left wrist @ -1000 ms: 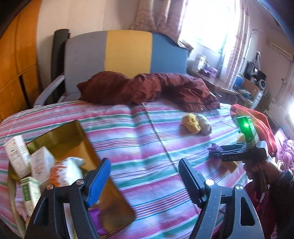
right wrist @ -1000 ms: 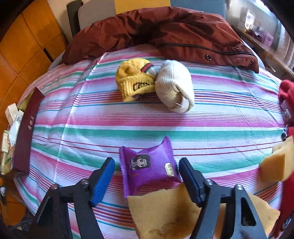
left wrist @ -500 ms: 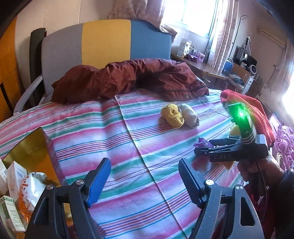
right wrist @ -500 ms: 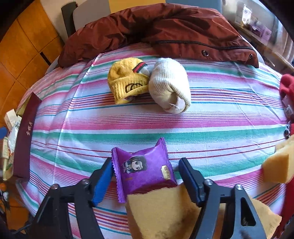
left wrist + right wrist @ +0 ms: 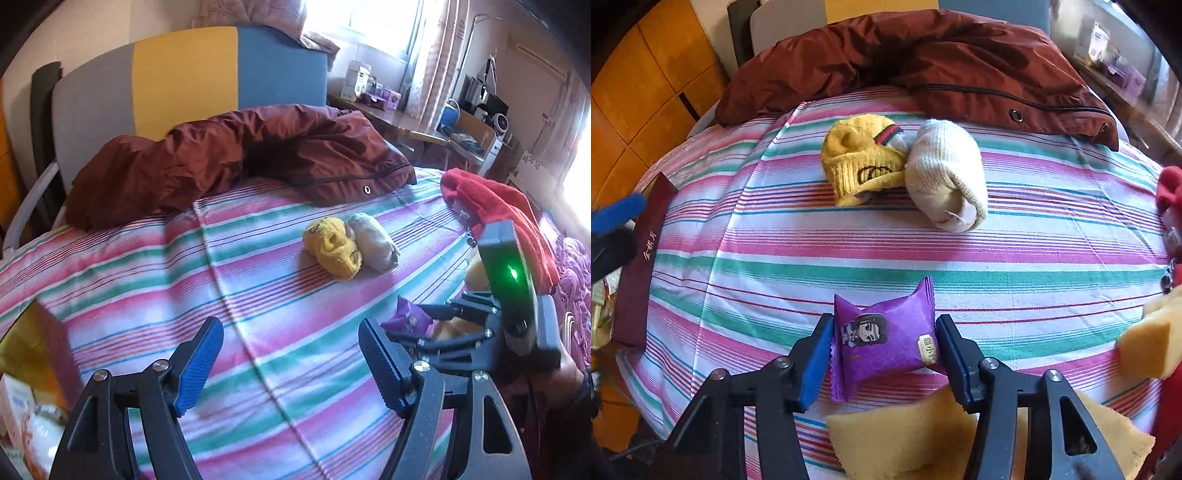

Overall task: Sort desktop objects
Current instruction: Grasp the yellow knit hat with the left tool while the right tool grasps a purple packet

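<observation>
From the left wrist view, the left gripper (image 5: 290, 363) is hanging wide open over the striped bedsheet (image 5: 258, 295), gripping nothing; ahead of it the yellow knit hat (image 5: 334, 249) and the cream knit hat (image 5: 375, 240) are lying side by side and touching, with the maroon jacket (image 5: 240, 162) bunched up behind them; at the far left a gold box (image 5: 33, 332) is peeking in, with white packets inside that are too blurred to read; over on the right the right gripper (image 5: 424, 325) is sitting low on the sheet at the purple snack packet (image 5: 410, 315). Switching to the right wrist view, the right gripper (image 5: 882, 354) is closing in on the purple snack packet (image 5: 886, 338), both blue pads pressing its two sides; the packet is resting on the bedsheet (image 5: 849, 258), its near edge just beside a yellow sponge (image 5: 905, 439); a second sponge piece (image 5: 1145, 347) is sitting at the right edge; a dark red box lid (image 5: 639, 266) is lying along the left.
</observation>
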A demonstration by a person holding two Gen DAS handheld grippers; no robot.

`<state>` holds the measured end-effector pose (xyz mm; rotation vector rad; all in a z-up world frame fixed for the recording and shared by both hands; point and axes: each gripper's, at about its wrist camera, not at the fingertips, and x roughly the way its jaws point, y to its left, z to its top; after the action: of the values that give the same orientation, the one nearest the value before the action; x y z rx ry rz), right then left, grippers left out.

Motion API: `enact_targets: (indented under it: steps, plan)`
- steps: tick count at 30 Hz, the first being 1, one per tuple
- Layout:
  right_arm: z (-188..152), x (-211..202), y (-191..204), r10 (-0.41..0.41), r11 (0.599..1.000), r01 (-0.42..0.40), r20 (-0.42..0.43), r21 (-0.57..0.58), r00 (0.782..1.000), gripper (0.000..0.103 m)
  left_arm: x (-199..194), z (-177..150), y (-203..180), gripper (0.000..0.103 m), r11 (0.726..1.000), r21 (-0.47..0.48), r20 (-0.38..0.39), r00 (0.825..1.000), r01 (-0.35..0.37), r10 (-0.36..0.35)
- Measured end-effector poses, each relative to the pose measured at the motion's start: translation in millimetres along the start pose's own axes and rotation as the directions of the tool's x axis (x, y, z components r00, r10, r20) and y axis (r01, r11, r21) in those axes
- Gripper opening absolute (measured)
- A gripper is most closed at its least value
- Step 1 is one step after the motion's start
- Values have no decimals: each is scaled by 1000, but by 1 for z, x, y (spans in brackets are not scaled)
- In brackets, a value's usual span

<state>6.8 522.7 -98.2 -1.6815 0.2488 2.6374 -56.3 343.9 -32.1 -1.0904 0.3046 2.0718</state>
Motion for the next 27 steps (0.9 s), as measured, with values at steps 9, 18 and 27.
enact_targets:
  steps: [9,18,27]
  plan:
    - [10,5,7,8,1000,-7,-11,23,1000,57,63,36,-19,68,995,88,-74,996,55,-48]
    - [15,8,3,9,1000,-9,-17,23,1000,58,118,66,-15,67,986,10,-125,978,168,-165]
    - [20,14,16,-4,1000,4,-17,9,1000,59,159,73,-19,61,985,-27,-145,975,168,-171]
